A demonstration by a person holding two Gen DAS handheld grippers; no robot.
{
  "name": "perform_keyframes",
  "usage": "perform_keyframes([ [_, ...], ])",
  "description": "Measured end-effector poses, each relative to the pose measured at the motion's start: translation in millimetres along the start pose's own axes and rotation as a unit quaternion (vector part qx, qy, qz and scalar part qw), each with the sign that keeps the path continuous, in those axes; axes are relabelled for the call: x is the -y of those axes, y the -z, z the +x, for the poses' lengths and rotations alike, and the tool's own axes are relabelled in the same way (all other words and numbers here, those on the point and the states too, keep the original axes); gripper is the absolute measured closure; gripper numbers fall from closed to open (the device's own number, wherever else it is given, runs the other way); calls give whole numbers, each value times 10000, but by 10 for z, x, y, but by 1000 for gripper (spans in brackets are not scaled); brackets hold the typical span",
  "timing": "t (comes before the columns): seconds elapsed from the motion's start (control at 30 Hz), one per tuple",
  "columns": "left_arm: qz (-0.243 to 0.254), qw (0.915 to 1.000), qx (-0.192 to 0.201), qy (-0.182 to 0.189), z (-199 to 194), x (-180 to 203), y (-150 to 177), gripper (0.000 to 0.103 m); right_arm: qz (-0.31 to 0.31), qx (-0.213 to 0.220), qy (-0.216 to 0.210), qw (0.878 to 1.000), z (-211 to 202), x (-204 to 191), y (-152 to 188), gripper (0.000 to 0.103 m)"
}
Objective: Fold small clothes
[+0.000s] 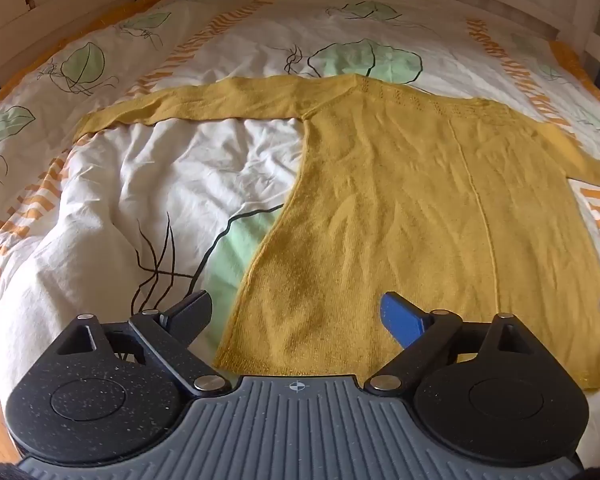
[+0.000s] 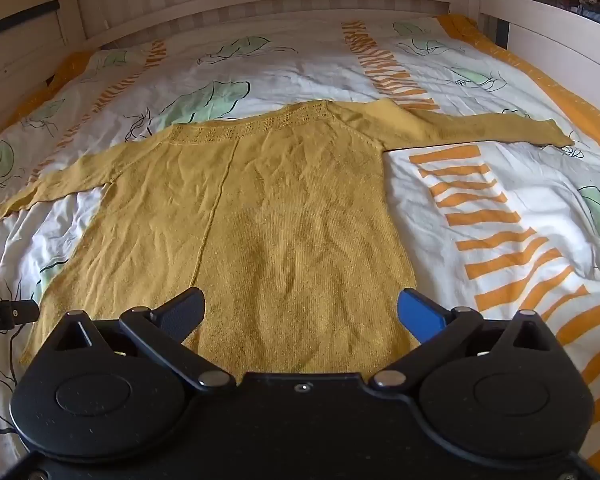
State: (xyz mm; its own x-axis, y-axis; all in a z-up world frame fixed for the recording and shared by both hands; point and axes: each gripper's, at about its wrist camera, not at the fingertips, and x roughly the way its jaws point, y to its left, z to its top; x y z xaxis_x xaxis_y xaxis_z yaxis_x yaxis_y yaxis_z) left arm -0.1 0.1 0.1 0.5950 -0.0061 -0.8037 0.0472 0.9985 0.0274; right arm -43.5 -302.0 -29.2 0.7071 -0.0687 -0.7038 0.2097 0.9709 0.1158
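My left gripper (image 1: 296,312) hangs with its jaws spread wide and empty above the near left corner of a mustard-yellow knitted long-sleeved sweater (image 1: 400,208), which lies flat and face down on a white duvet printed with green leaves and orange stripes (image 1: 160,184). My right gripper (image 2: 300,312) is equally wide and grips nothing, poised over the sweater's near hem toward its right side. Both sleeves stretch straight out toward the bed's left and right edges, and the openwork neckline points at the white slatted wooden headboard (image 2: 260,4) along the far edge.
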Motion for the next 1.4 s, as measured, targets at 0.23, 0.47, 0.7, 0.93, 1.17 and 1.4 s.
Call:
perform_keyframes([
  [0.23, 157, 9999, -19, -2, 0, 71, 5, 11, -9, 50, -60, 10000, 1, -44, -10, 1],
  [0.47, 266, 9996, -33, 128, -12, 117, -11, 11, -107, -59, 24, 9999, 50, -48, -3, 1],
  [0.7, 365, 9990, -97, 228, 11, 171, -5, 11, -74, -171, 119, 9998, 92, -13, 5, 1],
  [0.93, 388, 9986, -193, 318, 43, 224, 16, 11, -61, -275, 169, 9995, 130, -13, 11, 1],
  [1.17, 393, 9984, -218, 330, 57, 247, 16, 11, -89, -363, 228, 9990, 170, -32, -2, 1],
  [1.4, 353, 9983, -316, 340, 119, 234, 23, 11, -237, -574, 473, 9969, 255, -110, -35, 1],
])
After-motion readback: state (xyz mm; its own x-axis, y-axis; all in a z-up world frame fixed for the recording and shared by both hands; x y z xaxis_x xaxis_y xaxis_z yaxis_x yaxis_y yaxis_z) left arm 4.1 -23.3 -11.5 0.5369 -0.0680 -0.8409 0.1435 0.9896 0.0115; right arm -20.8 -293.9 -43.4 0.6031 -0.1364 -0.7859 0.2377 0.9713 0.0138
